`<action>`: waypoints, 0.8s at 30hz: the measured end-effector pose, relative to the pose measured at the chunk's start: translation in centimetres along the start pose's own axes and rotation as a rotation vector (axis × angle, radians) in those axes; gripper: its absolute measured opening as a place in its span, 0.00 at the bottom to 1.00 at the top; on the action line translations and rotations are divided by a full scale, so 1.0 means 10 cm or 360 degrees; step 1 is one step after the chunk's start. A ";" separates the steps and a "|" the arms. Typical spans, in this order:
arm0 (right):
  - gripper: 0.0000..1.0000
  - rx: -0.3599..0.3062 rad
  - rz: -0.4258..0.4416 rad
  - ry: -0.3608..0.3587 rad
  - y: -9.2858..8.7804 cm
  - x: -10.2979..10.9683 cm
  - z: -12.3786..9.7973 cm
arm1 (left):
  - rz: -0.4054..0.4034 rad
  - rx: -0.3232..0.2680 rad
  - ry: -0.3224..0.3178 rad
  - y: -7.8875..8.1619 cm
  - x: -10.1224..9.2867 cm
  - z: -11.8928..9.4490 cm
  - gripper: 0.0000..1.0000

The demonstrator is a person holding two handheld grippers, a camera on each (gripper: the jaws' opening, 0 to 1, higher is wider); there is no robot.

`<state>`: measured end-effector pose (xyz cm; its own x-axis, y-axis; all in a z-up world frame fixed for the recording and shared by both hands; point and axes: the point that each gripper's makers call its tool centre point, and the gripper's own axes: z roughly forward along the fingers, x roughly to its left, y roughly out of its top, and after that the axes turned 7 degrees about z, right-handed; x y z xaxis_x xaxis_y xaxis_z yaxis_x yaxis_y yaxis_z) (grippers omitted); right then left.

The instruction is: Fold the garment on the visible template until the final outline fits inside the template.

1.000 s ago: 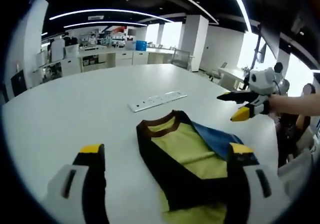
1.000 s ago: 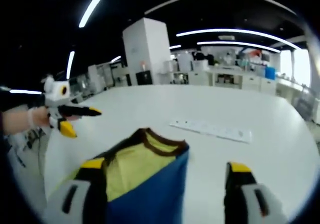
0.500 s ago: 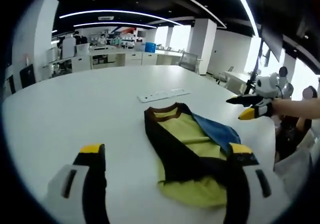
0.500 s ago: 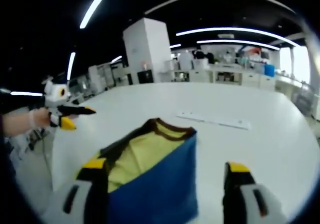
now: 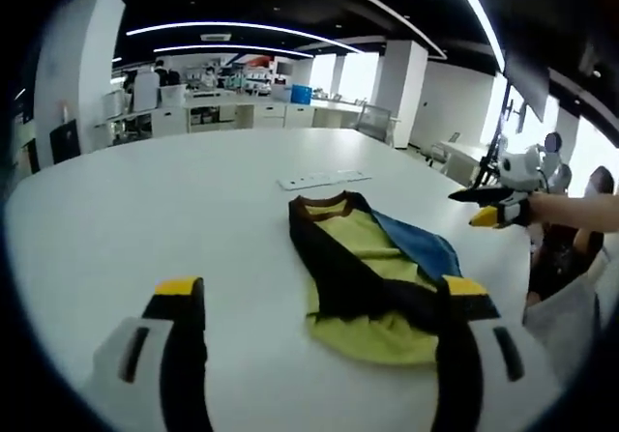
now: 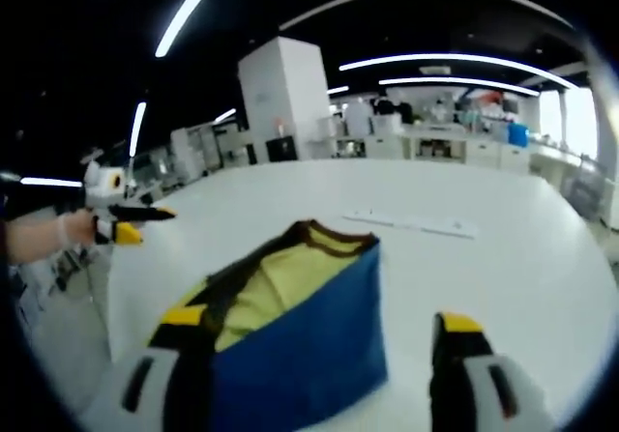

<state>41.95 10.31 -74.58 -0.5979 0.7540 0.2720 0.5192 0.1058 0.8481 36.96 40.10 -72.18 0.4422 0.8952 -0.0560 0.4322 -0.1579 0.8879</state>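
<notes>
Garment (image 5: 372, 282) first, since that's what your left gripper view is looking at: it sits on the white table (image 5: 145, 210) toward your right, already folded into a long narrow shape, with black trim, yellow body and a blue panel tucked along the far side. The brown collar end points away from you, toward the pale strip (image 5: 323, 178) lying flat on the table just beyond it. Your left gripper (image 5: 324, 302) has its jaws spread wide and nothing between them; the right-hand jaw overlaps the garment's near edge in the picture, but I can't tell if it's actually touching. The right gripper (image 5: 488, 207) hangs off to the side, well clear of the cloth.

Now your right gripper view: same garment (image 6: 290, 326) from the other side, blue panel facing you, yellow peeking behind it, collar at the far end. Your right gripper (image 6: 314, 321) is also spread and empty, with one jaw in front of the cloth's near corner. The left gripper (image 6: 131, 224) shows at the far left, off the table edge, and the pale strip (image 6: 414, 224) lies beyond the collar.

My read: you're between folds, both hands free. I honestly can't make out a template outline, so check the fit. If it's still too long, pinch the near hem and bring it up toward the collar.
</notes>
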 end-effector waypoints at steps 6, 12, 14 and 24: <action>0.93 0.0021 -0.0054 0.0022 -0.10 0.11 -0.10 | -0.0009 0.0002 -0.0007 -0.05 -0.06 0.00 0.97; 0.91 0.0072 -0.0157 0.0093 -0.28 0.41 -0.19 | -0.0025 -0.0004 -0.0012 -0.08 -0.08 -0.03 0.96; 0.90 0.0085 -0.0199 0.0117 -0.32 0.50 -0.21 | -0.0024 -0.0002 -0.0009 -0.09 -0.09 -0.04 0.96; 0.81 0.0154 -0.0345 0.0253 -0.58 0.94 -0.34 | -0.0052 0.0013 0.0002 -0.24 -0.09 -0.11 0.94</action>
<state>31.22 14.58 -75.36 -0.7856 0.5968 0.1634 0.4200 0.3205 0.8490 34.66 40.17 -73.75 0.4270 0.9003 -0.0844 0.4525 -0.1320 0.8819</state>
